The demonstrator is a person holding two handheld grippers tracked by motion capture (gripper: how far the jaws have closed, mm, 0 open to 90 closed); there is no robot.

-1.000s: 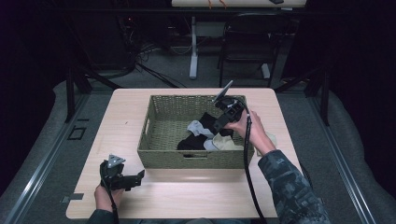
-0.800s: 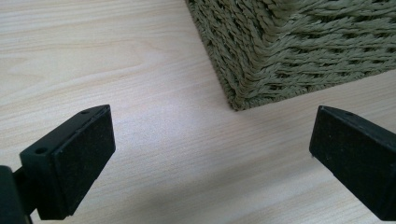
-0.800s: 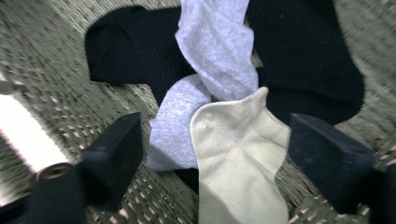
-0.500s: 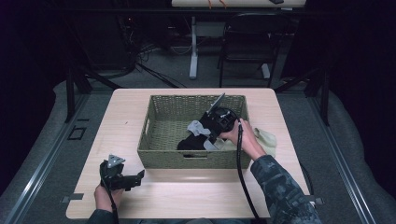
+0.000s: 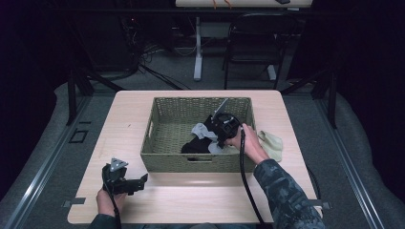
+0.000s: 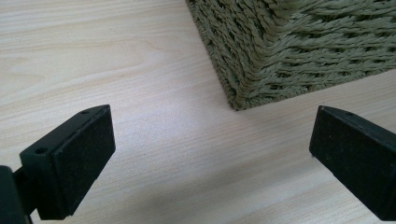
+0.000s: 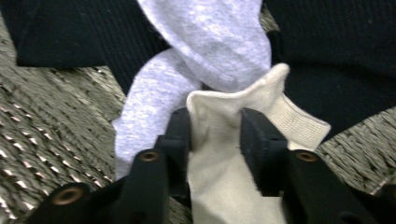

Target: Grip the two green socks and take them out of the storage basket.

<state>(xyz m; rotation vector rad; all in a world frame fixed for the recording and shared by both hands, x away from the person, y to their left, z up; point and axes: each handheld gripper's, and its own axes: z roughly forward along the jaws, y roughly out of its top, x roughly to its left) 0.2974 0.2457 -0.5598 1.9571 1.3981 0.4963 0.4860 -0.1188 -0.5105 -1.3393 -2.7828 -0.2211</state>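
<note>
A woven olive basket (image 5: 172, 119) stands mid-table and holds a black garment (image 5: 195, 144) and a grey sock (image 5: 202, 130). My right gripper (image 5: 220, 128) reaches into the basket's right side. In the right gripper view it (image 7: 214, 122) is shut on a cream sock (image 7: 219, 163), whose ribbed cuff (image 7: 292, 119) pokes up past the jaws over the grey sock (image 7: 212, 37) and black cloth (image 7: 336, 46). My left gripper (image 5: 137, 182) rests low over the table near the front left, open, with nothing between its fingers; the left gripper view shows its wide-apart jaws facing the basket's corner (image 6: 243, 88).
Another cream cloth (image 5: 271, 144) lies on the table just right of the basket. The light wooden table (image 5: 129, 114) has bare room left of the basket and along its front edge. A chair (image 5: 253, 52) and a desk leg (image 5: 197, 47) stand beyond the table.
My right gripper has moved left and down into the basket with the cream sock. The left gripper has stayed put.
</note>
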